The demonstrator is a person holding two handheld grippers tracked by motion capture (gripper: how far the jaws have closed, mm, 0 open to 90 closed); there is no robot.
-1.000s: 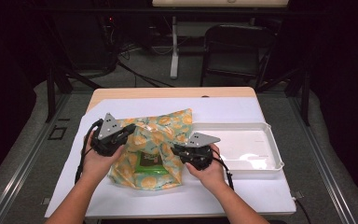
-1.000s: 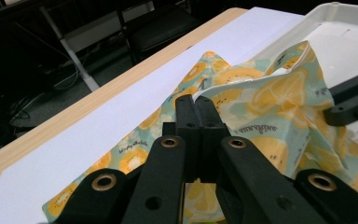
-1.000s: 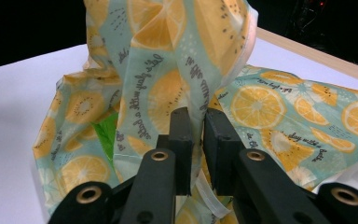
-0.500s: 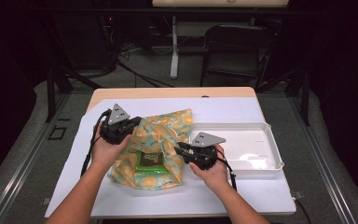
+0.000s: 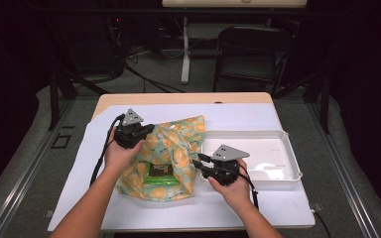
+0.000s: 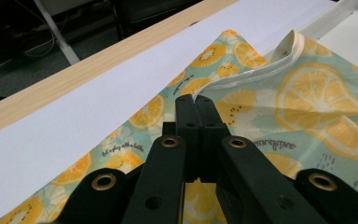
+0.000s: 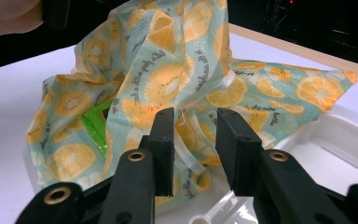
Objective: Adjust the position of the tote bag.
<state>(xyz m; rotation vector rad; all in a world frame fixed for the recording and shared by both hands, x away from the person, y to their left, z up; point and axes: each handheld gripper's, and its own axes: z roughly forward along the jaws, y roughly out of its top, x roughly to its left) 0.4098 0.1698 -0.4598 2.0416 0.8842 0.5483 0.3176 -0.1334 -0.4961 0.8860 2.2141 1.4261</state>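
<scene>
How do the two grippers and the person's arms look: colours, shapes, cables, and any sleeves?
Both the left gripper and the right gripper are black, each with a grey three-cornered plate on top. Each has two flat, rectangular black jaws on linkage arms with brass-coloured rivets. A black cable trails from each gripper toward the person. The forearms are bare; no sleeves, gloves or markings can be seen.

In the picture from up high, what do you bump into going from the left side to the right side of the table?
Left tongs → orange-print cloth → right tongs → white tray.
</scene>
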